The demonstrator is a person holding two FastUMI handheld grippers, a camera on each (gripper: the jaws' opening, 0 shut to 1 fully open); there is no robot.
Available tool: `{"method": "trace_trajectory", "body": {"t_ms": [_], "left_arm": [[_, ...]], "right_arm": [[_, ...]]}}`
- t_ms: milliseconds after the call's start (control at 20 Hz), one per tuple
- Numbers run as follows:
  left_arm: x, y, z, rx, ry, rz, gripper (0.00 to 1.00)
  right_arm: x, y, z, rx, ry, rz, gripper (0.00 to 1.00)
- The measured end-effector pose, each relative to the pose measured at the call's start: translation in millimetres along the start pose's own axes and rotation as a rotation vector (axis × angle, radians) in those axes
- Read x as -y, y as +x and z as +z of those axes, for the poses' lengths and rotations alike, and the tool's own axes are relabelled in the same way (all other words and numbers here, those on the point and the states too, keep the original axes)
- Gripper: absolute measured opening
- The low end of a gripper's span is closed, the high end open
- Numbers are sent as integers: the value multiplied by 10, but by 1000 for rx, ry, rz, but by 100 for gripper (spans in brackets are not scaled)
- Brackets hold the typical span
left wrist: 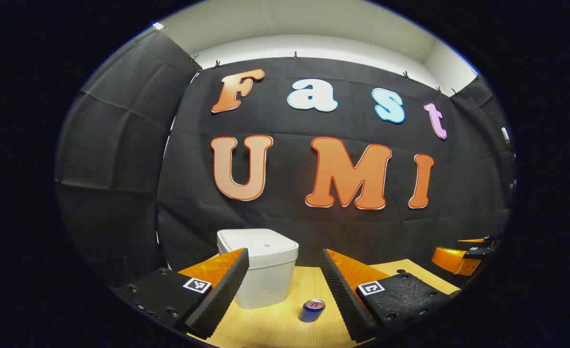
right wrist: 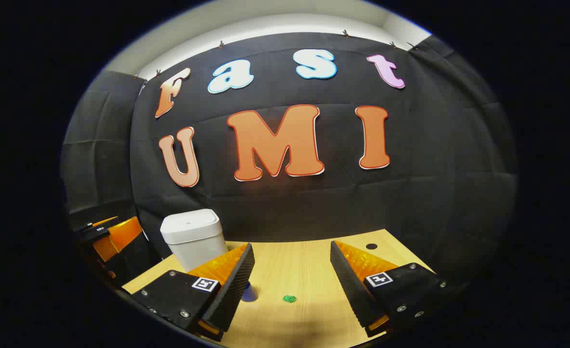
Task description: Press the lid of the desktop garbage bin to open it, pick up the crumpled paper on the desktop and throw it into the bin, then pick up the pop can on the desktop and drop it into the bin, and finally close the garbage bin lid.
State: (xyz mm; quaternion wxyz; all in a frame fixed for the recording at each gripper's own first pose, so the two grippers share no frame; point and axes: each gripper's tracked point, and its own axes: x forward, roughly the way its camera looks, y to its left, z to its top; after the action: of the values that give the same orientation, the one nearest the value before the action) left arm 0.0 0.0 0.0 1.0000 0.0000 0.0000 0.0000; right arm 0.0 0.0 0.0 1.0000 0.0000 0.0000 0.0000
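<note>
Left gripper view: left hand-held gripper (left wrist: 285, 282) hangs above the wooden surface (left wrist: 285, 324), fingers spread wide, nothing between them. White garbage bin (left wrist: 261, 266) stands on the surface toward the back, lid (left wrist: 258, 241) down and flat. The left finger overlaps the bin's lower left corner in the picture; contact cannot be judged. Pop can (left wrist: 312, 310) stands upright on the surface, just to the right of the bin and nearer the camera, apart from the bin. At the far right edge, part of the right hand-held gripper (left wrist: 463, 256) is visible, too small to tell its state here.

Right gripper view: right hand-held gripper (right wrist: 292, 280) is over the surface (right wrist: 304, 261), fingers spread, holding nothing. Garbage bin (right wrist: 193, 237) at left rear, lid (right wrist: 189, 223) closed. Pop can (right wrist: 249, 293) mostly hidden behind the left finger, in front of the bin. Small green item (right wrist: 289, 298), possibly the crumpled paper, lies on the surface between the fingers, touching neither. Left hand-held gripper (right wrist: 108, 237) shows at the left edge.
</note>
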Motion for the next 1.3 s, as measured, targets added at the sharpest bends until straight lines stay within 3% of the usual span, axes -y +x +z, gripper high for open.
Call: {"method": "trace_trajectory", "body": {"t_ms": [200, 350, 750, 1300], "left_arm": [[69, 93, -56, -15, -42, 36, 94], [119, 136, -58, -6, 2, 50, 94], [340, 356, -57, -21, 34, -43, 94], [286, 552, -89, -46, 31, -81, 94]], "right_arm": [[23, 90, 63, 42, 0, 32, 94], [112, 174, 62, 38, -14, 27, 95], [216, 231, 222, 89, -42, -26, 95], [171, 293, 146, 56, -54, -61, 94]]}}
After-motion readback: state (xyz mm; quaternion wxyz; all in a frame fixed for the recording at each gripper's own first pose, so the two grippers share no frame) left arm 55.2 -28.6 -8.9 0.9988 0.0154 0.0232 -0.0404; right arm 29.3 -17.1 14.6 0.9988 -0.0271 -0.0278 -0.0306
